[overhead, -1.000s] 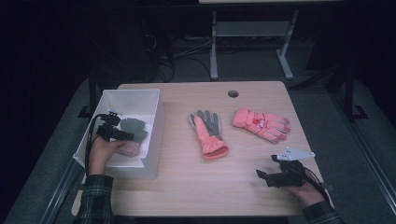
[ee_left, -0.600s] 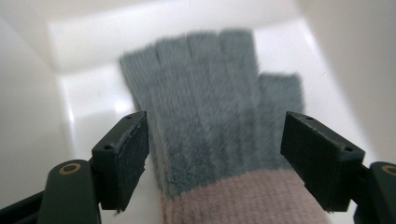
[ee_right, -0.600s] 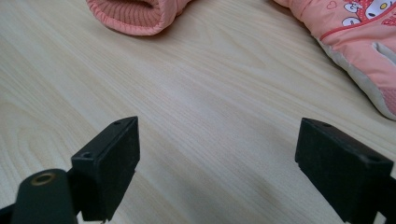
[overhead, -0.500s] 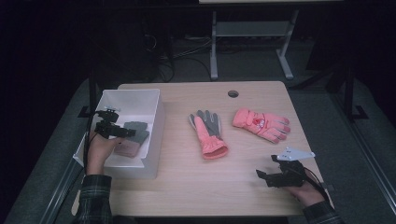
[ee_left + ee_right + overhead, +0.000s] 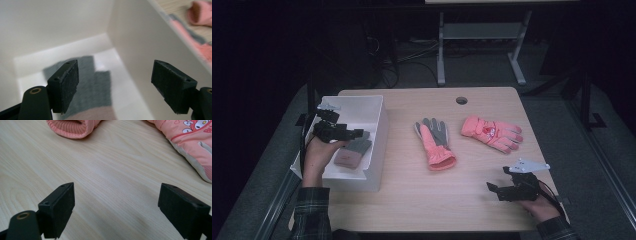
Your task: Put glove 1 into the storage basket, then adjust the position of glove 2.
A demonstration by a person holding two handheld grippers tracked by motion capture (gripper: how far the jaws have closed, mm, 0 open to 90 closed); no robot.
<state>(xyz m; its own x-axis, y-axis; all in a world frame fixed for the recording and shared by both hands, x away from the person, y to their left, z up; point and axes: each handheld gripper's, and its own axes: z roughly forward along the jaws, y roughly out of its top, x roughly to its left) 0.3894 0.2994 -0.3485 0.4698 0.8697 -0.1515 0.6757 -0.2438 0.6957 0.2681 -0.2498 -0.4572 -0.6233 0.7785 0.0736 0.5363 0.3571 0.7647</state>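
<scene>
Left gripper [image 5: 357,133] fingers apart over grey glove [image 5: 96,87], seemingly loose, white bin [image 5: 379,131]

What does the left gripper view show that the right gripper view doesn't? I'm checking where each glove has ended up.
The left gripper view looks into the white box, where a grey and pink glove lies on the floor beneath the open left gripper. The right gripper view has bare tabletop under the open right gripper and a printed pink glove. Both catch the cuff of the coral glove lying on the table.
</scene>
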